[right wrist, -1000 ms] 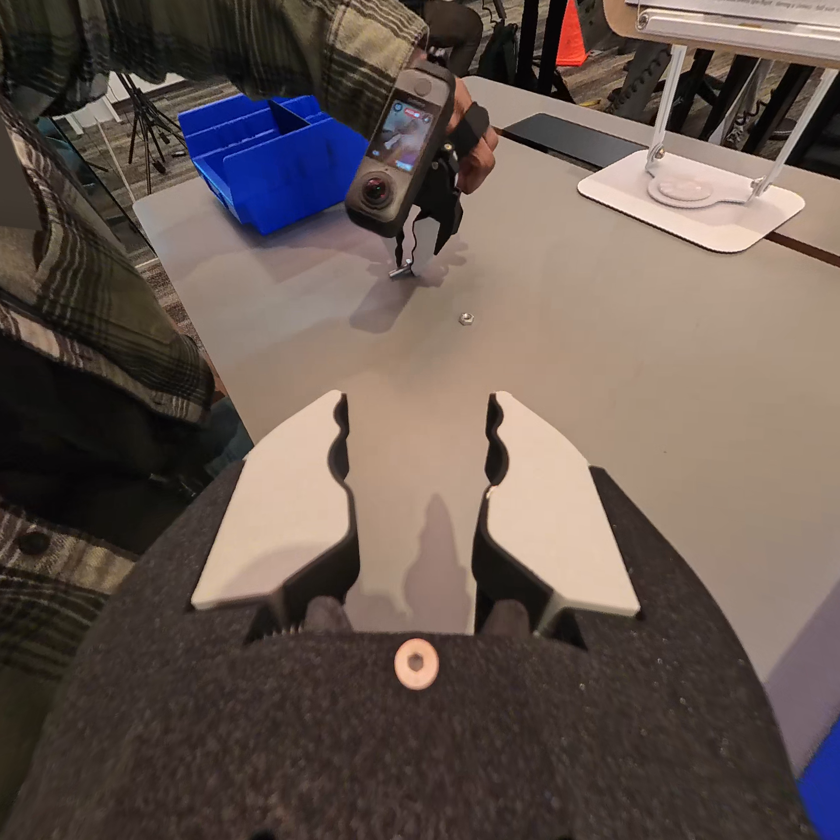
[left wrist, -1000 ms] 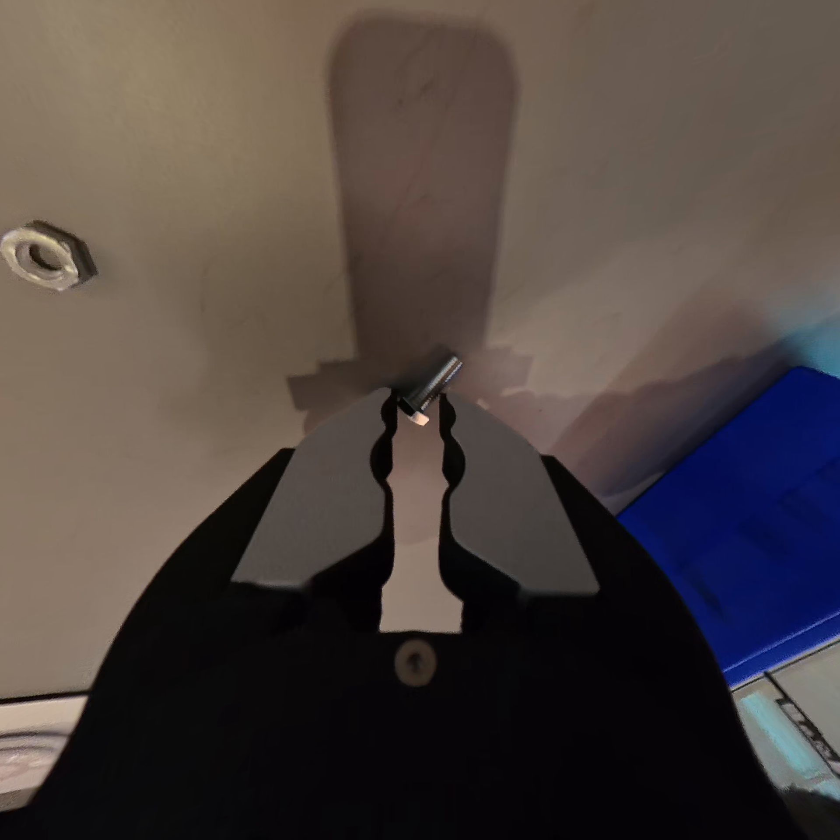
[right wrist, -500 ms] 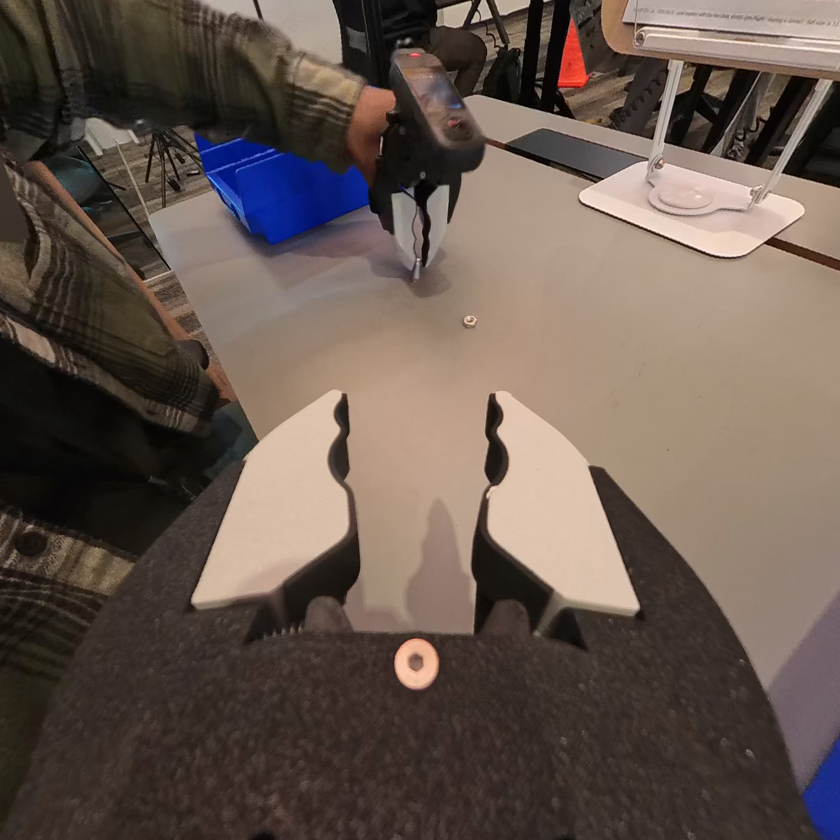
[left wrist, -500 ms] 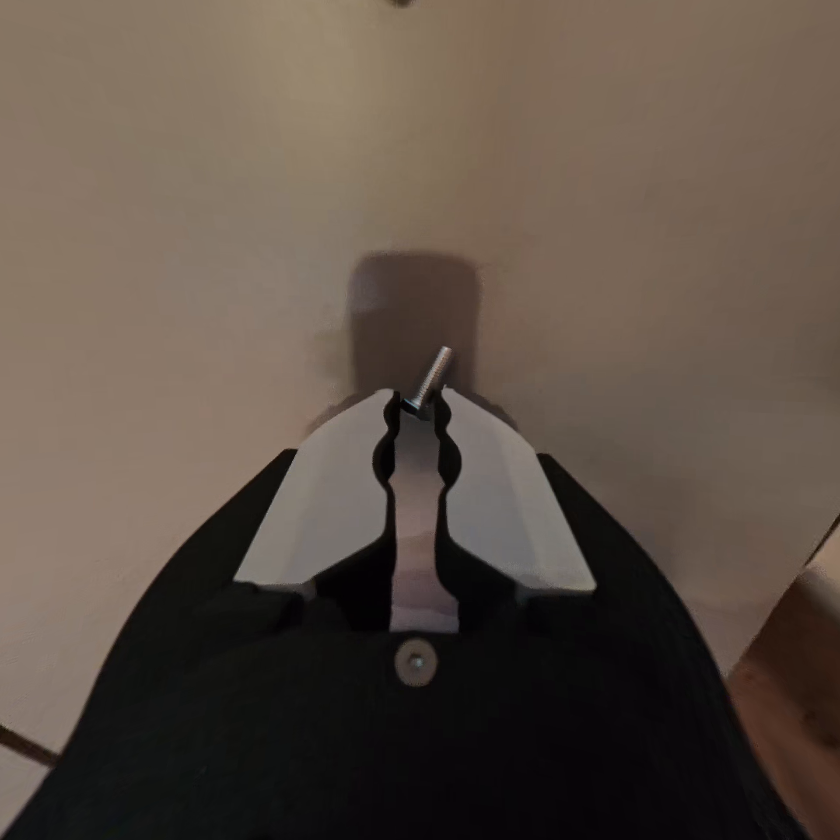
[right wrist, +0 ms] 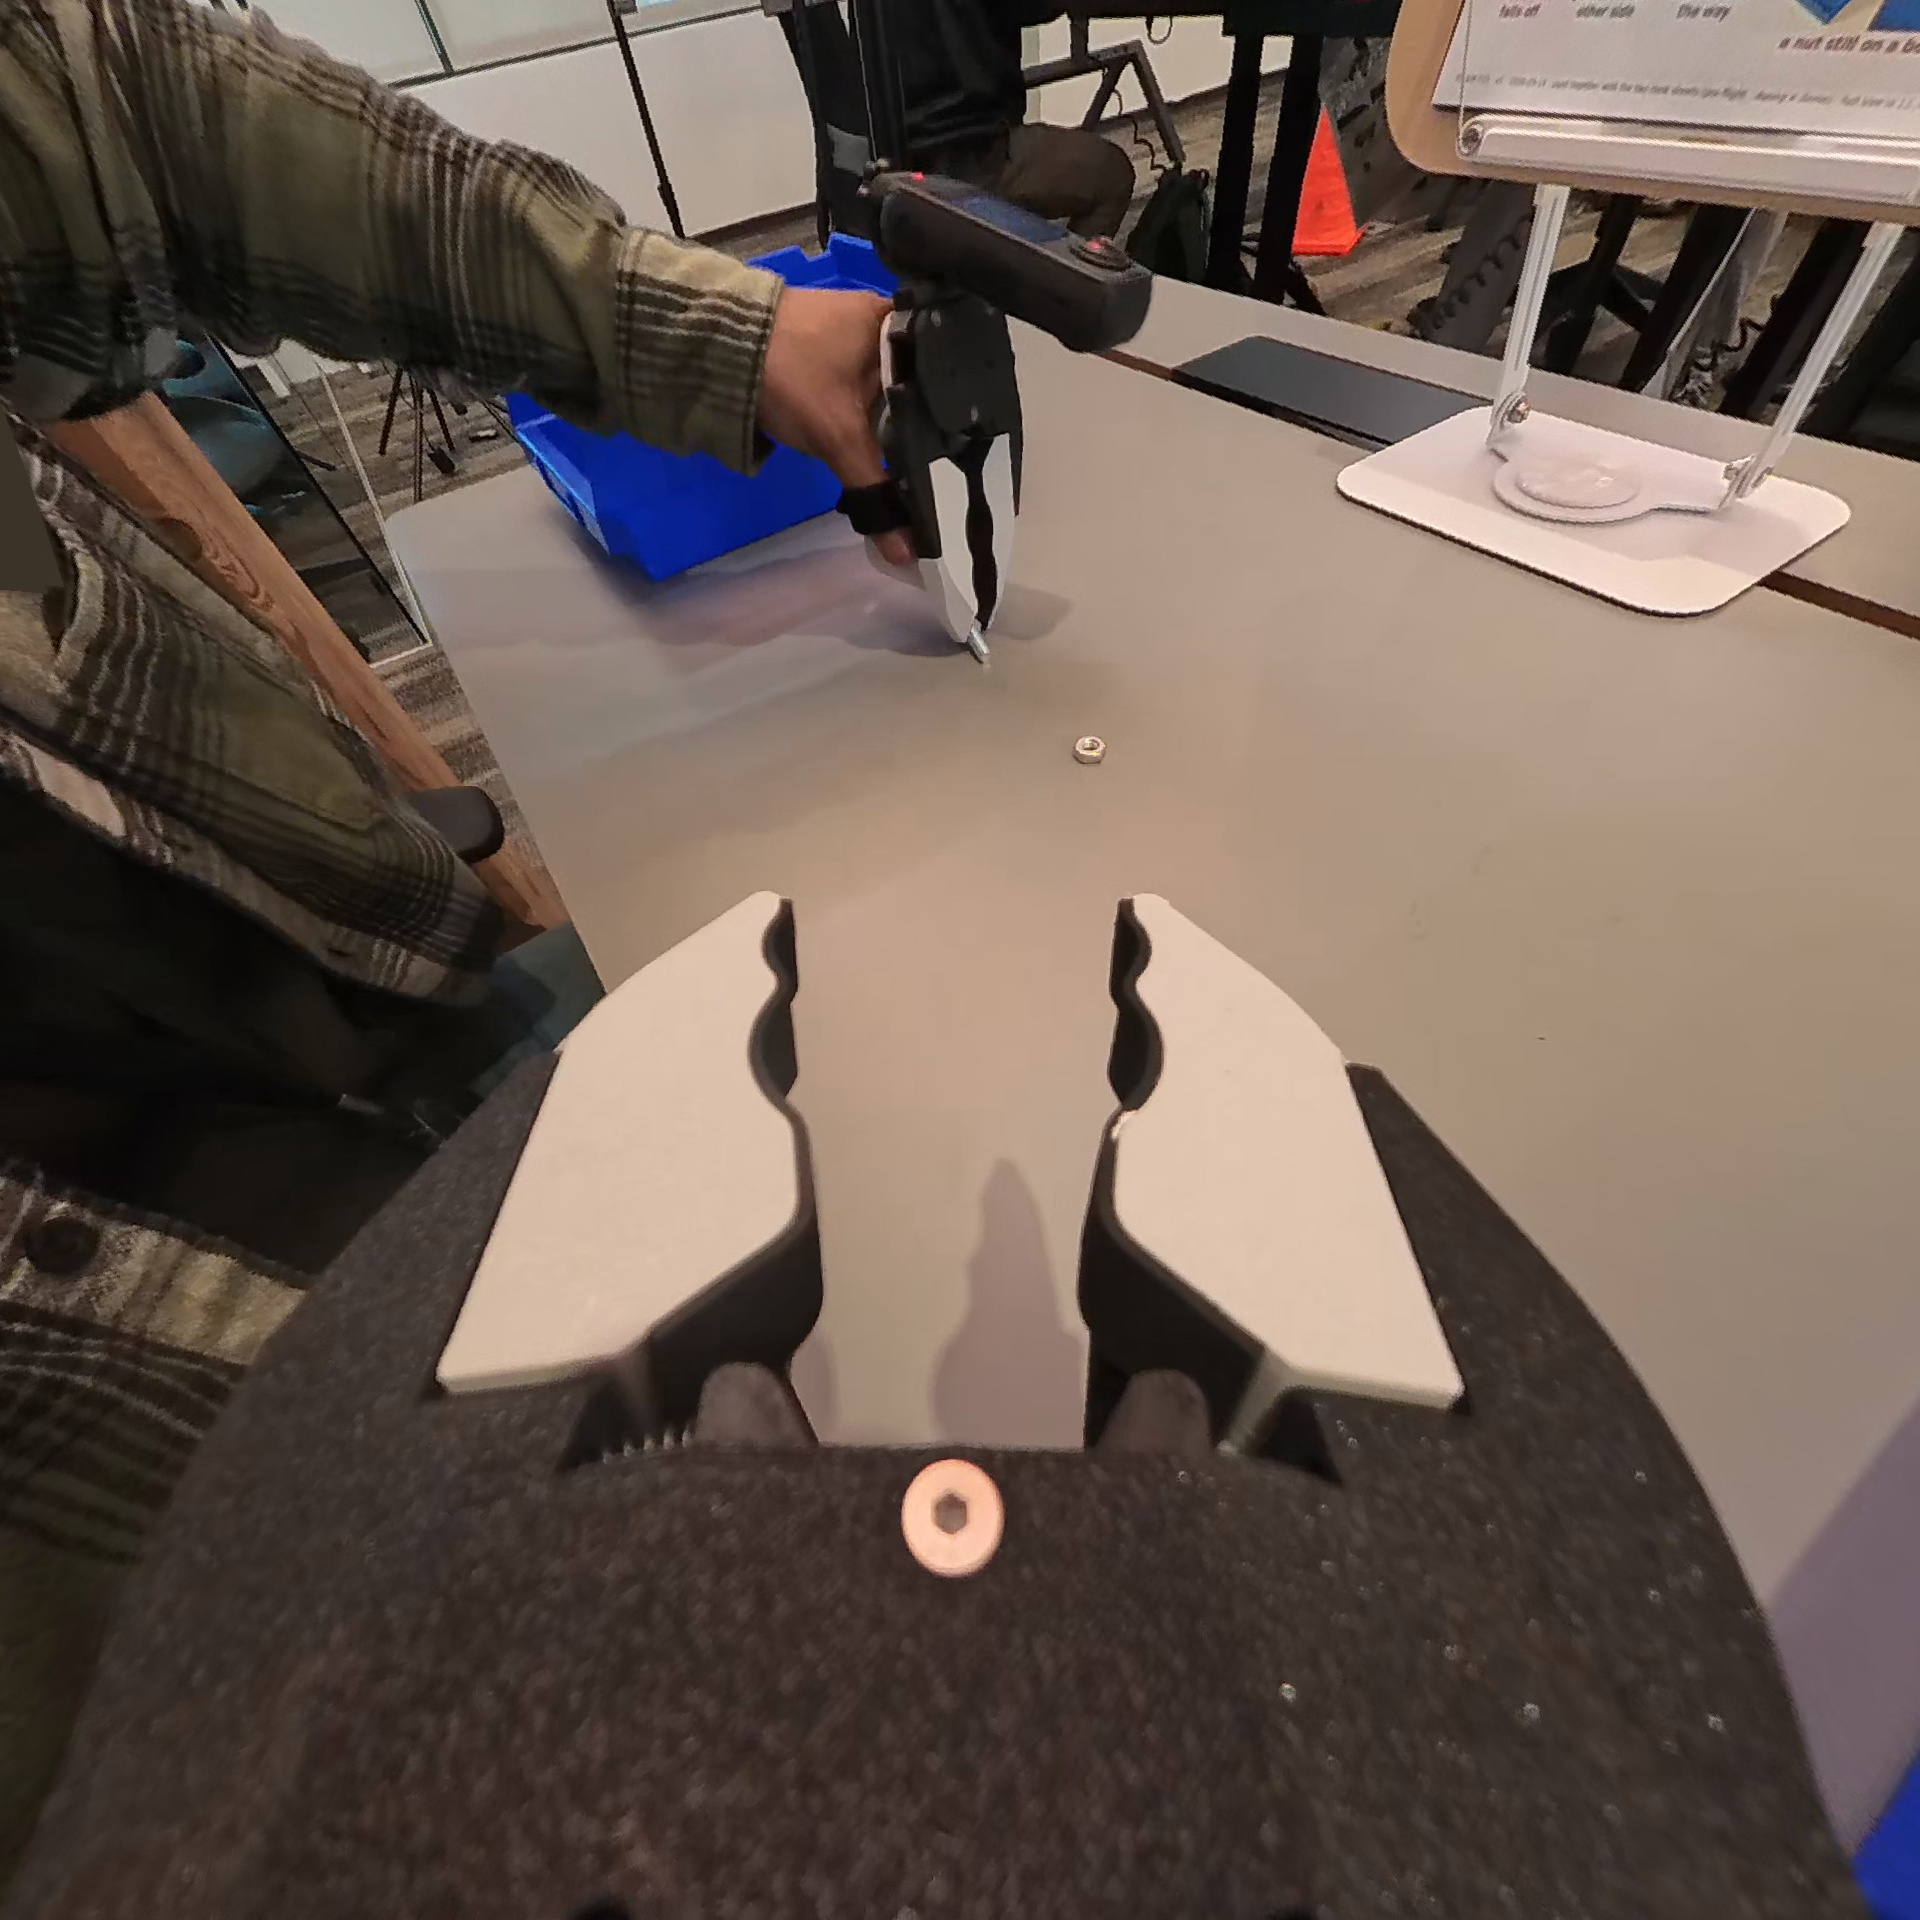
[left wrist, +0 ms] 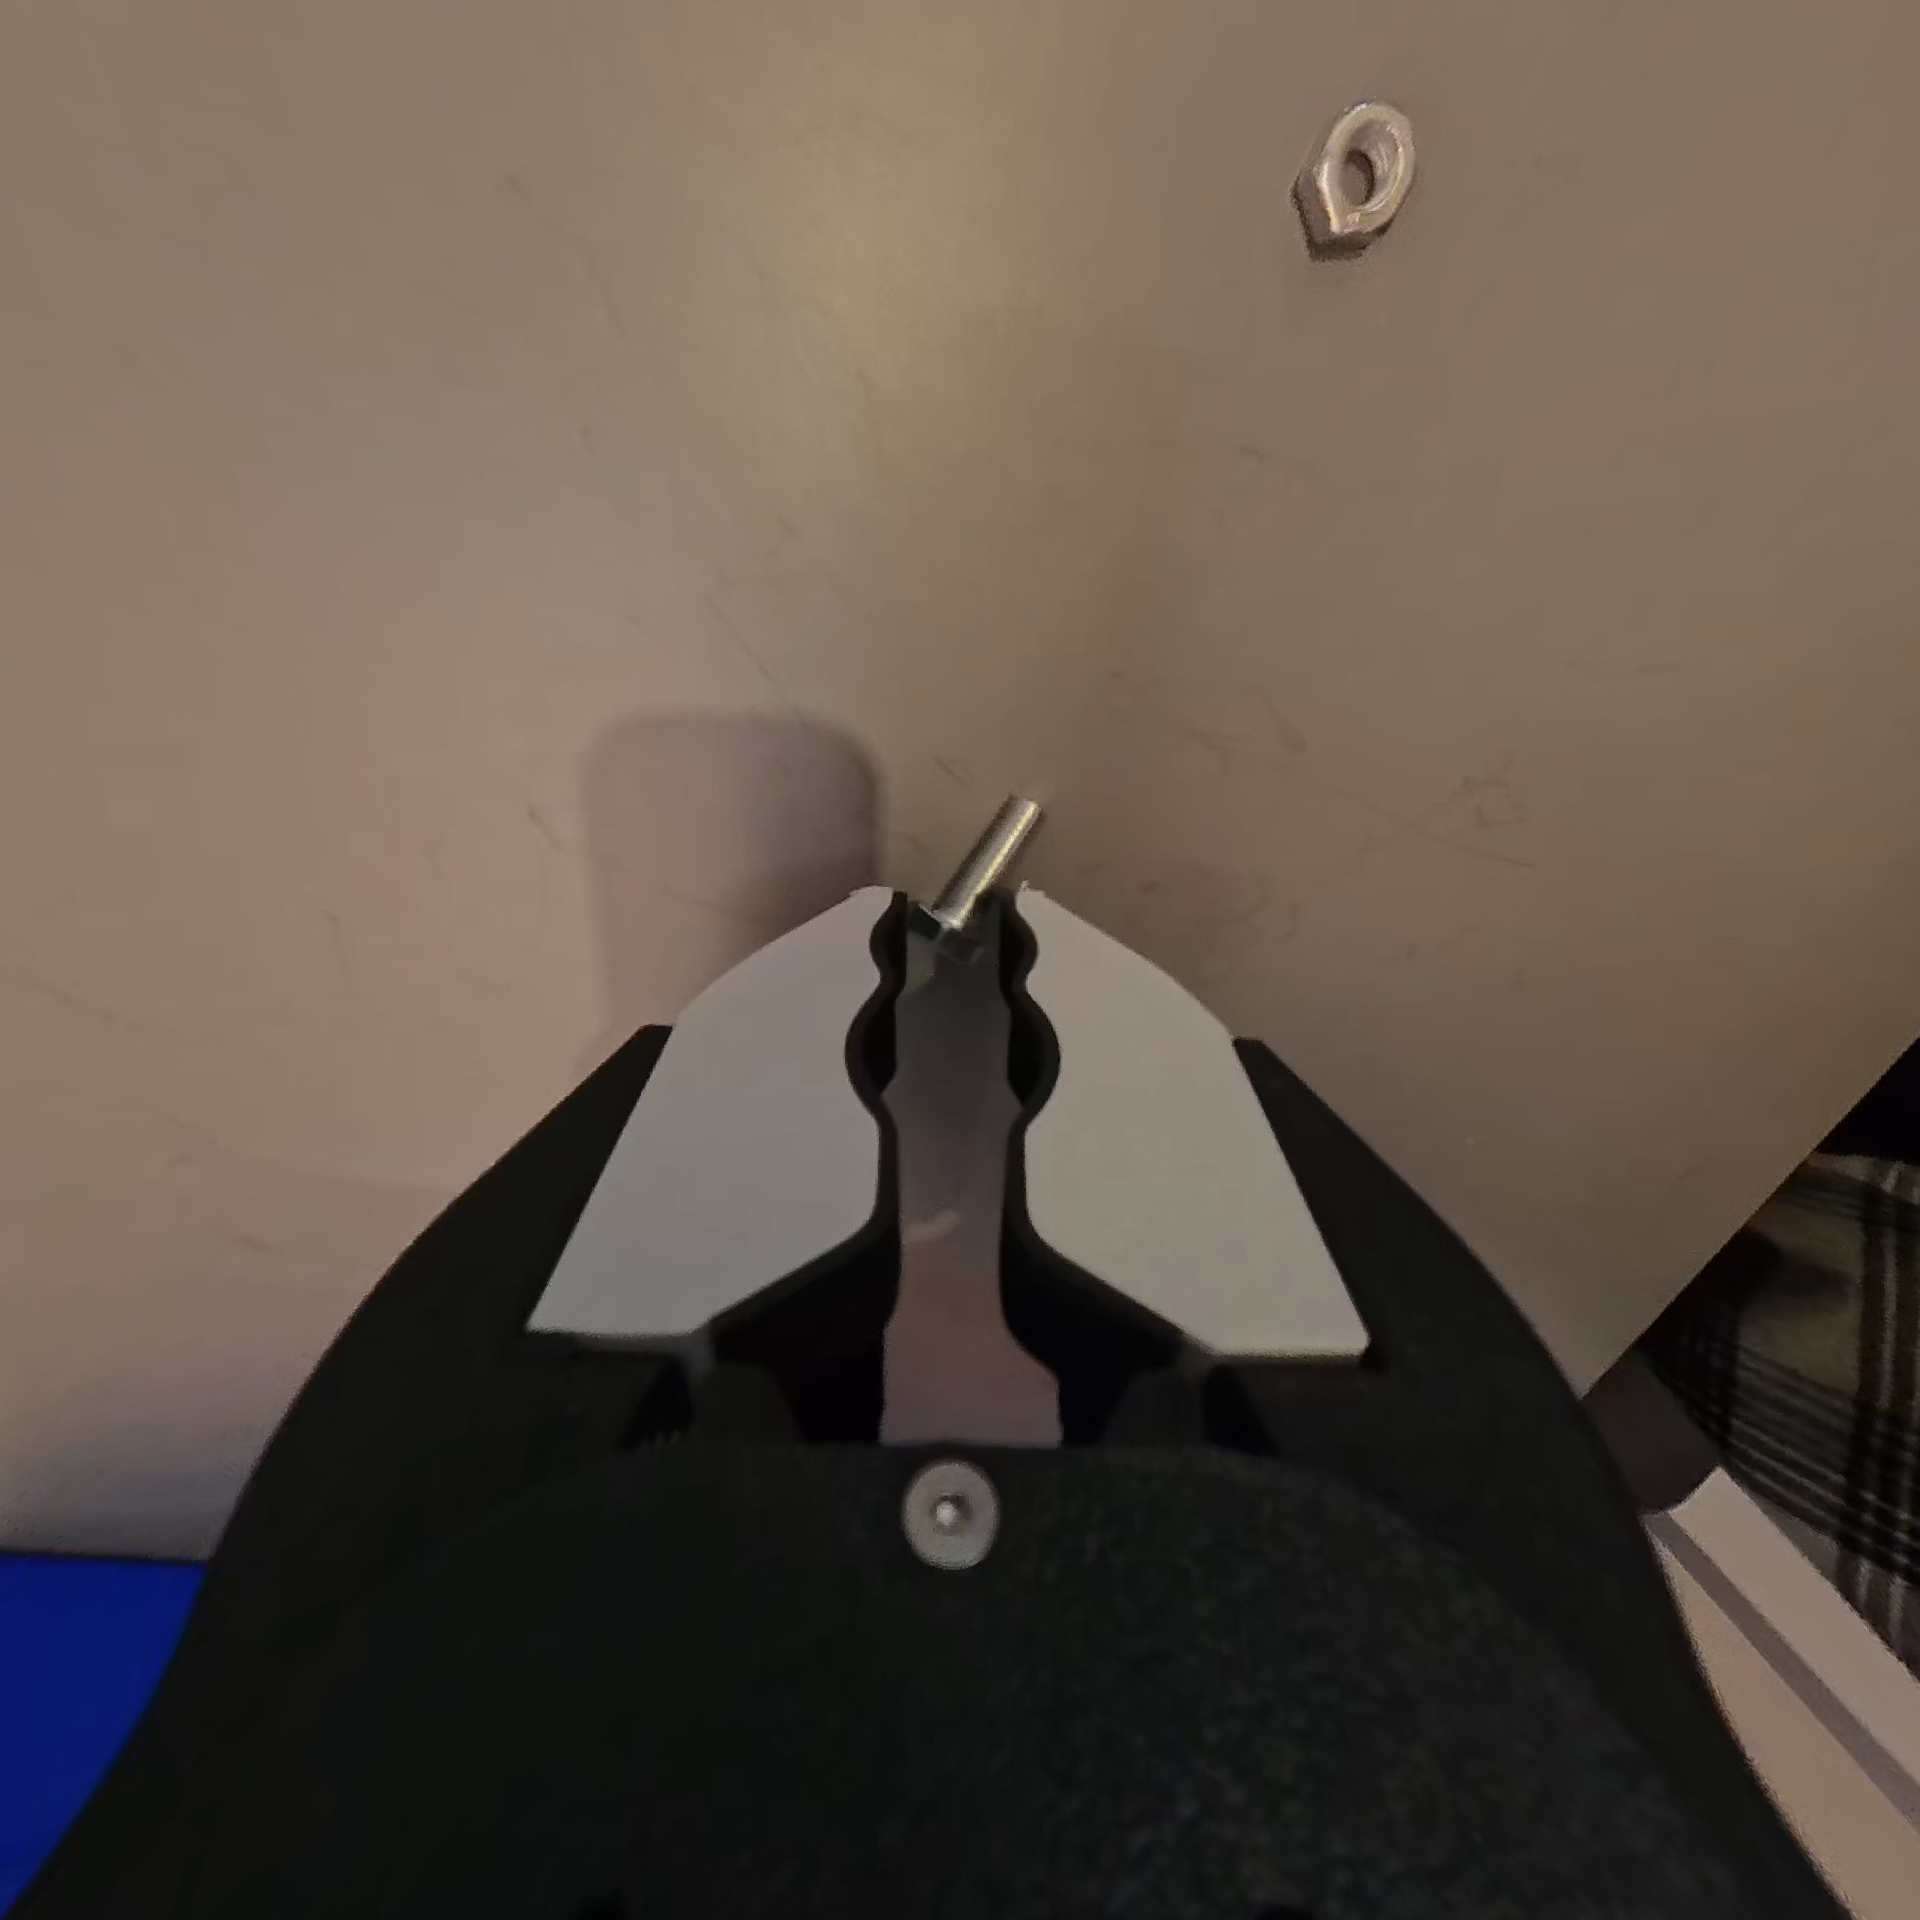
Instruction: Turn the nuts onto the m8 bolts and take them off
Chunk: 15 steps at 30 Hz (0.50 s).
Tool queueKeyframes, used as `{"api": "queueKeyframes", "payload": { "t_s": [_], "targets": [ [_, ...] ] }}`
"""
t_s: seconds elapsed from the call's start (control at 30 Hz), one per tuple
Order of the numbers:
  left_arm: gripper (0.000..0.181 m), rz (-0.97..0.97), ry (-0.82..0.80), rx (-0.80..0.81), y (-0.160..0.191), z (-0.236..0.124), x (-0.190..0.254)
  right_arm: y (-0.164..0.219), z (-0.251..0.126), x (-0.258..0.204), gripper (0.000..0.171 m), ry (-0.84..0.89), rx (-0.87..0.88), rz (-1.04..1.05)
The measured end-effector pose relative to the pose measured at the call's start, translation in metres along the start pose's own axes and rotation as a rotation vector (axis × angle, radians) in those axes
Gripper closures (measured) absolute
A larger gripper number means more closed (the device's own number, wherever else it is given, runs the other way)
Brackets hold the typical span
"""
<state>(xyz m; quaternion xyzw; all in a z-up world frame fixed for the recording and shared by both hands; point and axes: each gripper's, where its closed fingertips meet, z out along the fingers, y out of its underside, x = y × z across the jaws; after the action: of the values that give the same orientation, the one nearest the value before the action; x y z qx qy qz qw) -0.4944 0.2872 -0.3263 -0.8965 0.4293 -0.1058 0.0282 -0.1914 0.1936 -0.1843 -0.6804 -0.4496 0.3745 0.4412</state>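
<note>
My left gripper (left wrist: 948, 906) is shut on the head of a small silver bolt (left wrist: 987, 860); its shank sticks out forward and to the right, close over the grey table (left wrist: 520, 416). A silver hex nut (left wrist: 1356, 187) lies loose on the table, far ahead to the right. In the right wrist view the left gripper (right wrist: 977, 636) points down with the bolt (right wrist: 978, 645) at its tip, and the nut (right wrist: 1091, 747) lies a little nearer and to the right. My right gripper (right wrist: 954, 920) is open and empty, low over the table's near part.
A blue bin (right wrist: 686, 488) stands at the table's far left corner. A white stand base (right wrist: 1590, 520) with a paper holder sits at the far right, a black flat pad (right wrist: 1330, 390) beside it. A person's plaid sleeve (right wrist: 364, 239) reaches in from the left. The nut (right wrist: 1091, 747) lies some 11 cm from my left tips, 25 cm from my right tips.
My left gripper has swung round with the bolt, from tilted to pointing down at the table. The nut has come into its view at the upper right. My right gripper has stayed still and open.
</note>
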Motion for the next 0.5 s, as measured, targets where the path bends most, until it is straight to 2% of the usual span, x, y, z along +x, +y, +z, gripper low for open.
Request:
{"api": "queueKeyframes", "payload": {
  "t_s": [0.13, 0.27, 0.37, 0.5],
  "targets": [
    [0.147, 0.061, -0.010, 0.073, -0.003, -0.005, 0.003, 0.001, -0.003, 0.001, 0.113, -0.002, 0.014, 0.003],
    [0.125, 0.247, -0.031, 0.184, -0.005, -0.017, 0.010, 0.002, -0.004, 0.002, 0.113, -0.012, 0.026, 0.000],
    [0.125, 0.376, -0.048, 0.223, -0.002, -0.020, 0.014, 0.003, -0.002, 0.002, 0.113, -0.028, 0.037, 0.006],
    [0.128, 0.437, -0.052, 0.177, 0.008, -0.012, 0.008, 0.001, 0.000, -0.001, 0.113, -0.044, 0.034, -0.014]
  ]
}}
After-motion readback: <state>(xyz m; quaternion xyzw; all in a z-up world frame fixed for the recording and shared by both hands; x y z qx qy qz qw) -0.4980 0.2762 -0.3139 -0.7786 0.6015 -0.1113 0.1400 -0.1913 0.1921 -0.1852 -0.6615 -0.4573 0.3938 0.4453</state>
